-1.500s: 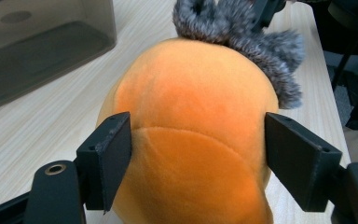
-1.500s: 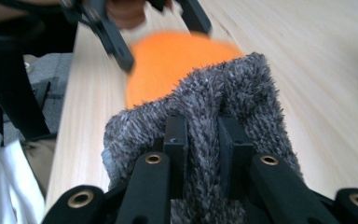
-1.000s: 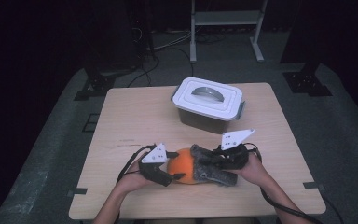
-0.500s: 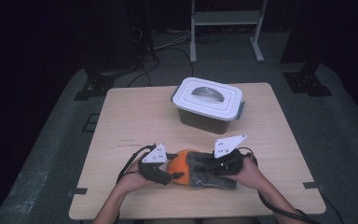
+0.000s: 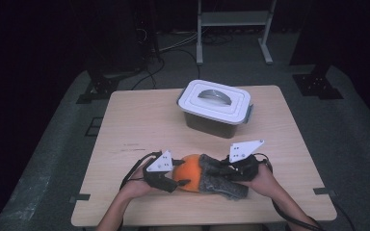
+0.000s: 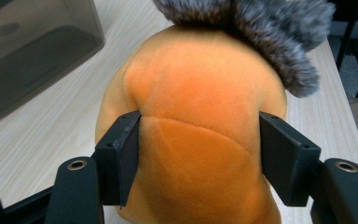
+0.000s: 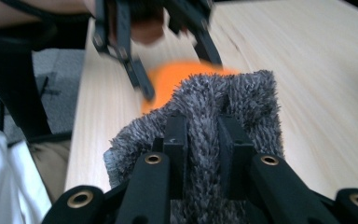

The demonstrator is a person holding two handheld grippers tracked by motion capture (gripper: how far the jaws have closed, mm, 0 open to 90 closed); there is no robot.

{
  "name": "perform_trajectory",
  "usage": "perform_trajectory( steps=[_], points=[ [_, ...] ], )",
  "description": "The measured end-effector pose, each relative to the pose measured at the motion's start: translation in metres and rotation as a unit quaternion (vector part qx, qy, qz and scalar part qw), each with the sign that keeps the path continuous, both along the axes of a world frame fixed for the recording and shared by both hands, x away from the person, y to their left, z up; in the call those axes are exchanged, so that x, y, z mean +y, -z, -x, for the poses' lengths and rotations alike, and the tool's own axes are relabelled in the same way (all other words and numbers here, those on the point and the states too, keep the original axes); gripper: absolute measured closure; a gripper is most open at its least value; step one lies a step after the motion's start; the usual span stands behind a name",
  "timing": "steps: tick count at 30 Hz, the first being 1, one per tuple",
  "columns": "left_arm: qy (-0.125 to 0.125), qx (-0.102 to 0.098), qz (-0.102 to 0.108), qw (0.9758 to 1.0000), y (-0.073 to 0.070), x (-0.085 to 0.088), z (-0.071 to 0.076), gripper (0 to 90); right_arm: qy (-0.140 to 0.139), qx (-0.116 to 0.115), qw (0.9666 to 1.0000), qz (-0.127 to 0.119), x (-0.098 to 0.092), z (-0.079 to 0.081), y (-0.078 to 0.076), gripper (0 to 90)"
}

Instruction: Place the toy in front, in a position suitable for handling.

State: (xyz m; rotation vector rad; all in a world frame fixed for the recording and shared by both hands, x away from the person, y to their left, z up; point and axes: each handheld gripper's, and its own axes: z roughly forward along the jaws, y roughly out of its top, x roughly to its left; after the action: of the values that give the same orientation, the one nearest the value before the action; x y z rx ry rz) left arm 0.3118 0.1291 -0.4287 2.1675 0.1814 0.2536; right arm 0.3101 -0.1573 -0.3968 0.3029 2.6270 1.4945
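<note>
A person sits at a wooden table (image 5: 125,125) with a claw in each hand. Toward the far side of the table stands a lidded plastic box (image 5: 215,108) with a white lid, latched and untouched.

Between the box and the person, near the table's front edge, lies an orange plush toy (image 5: 189,173) with a grey fuzzy cover (image 5: 221,180) partly over it. The orange part lies to the left of the grey cover, both well apart from the box.

The left gripper (image 5: 173,182) has just been closing its jaws, and they now sit on either side of the orange toy. In the left gripper view, the two black pads (image 6: 121,154) press into the plush (image 6: 200,140), one on each flank, so the toy is clamped.

The right gripper (image 5: 221,168) is pinched tight on a fold of the grey cover; the right gripper view shows its pads (image 7: 175,140) nearly together with fuzzy fabric (image 7: 205,116) bunched between them.

Compared with a second ago, the right hand and the grey cover have shifted slightly, and the left claw has gone from wide to gripping. With both pieces now held, the hands seem ready either to draw the cover further on or to pull it off; which one cannot be told.
</note>
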Motion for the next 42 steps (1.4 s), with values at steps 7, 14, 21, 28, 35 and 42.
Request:
perform_trajectory(
  steps=[7,14,21,28,35,42],
  points=[
    [-0.003,0.034,0.015,0.9993,-0.002,0.003,-0.004,20.3,-0.008,0.002,0.9999,0.007,0.010,0.000,0.007,74.8],
    [-0.016,0.052,0.015,0.9984,-0.001,-0.003,-0.009,21.3,-0.010,0.003,0.9999,0.009,0.009,0.004,0.011,73.8],
    [-0.004,0.037,0.008,0.9993,0.001,-0.001,-0.006,30.3,-0.025,-0.010,0.9989,0.037,0.014,0.007,0.009,72.4],
    [0.002,0.034,0.003,0.9994,0.002,0.003,-0.003,35.4,-0.027,-0.025,0.9983,0.045,0.016,0.009,0.008,73.9],
    [0.001,0.048,0.008,0.9988,0.005,0.011,-0.006,36.3,0.008,-0.001,0.9988,0.048,-0.011,0.006,0.021,74.2],
    [-0.014,0.069,0.024,0.9972,0.000,0.008,-0.010,19.2,0.025,0.010,0.9983,0.052,-0.020,0.007,0.032,74.2]
  ],
)
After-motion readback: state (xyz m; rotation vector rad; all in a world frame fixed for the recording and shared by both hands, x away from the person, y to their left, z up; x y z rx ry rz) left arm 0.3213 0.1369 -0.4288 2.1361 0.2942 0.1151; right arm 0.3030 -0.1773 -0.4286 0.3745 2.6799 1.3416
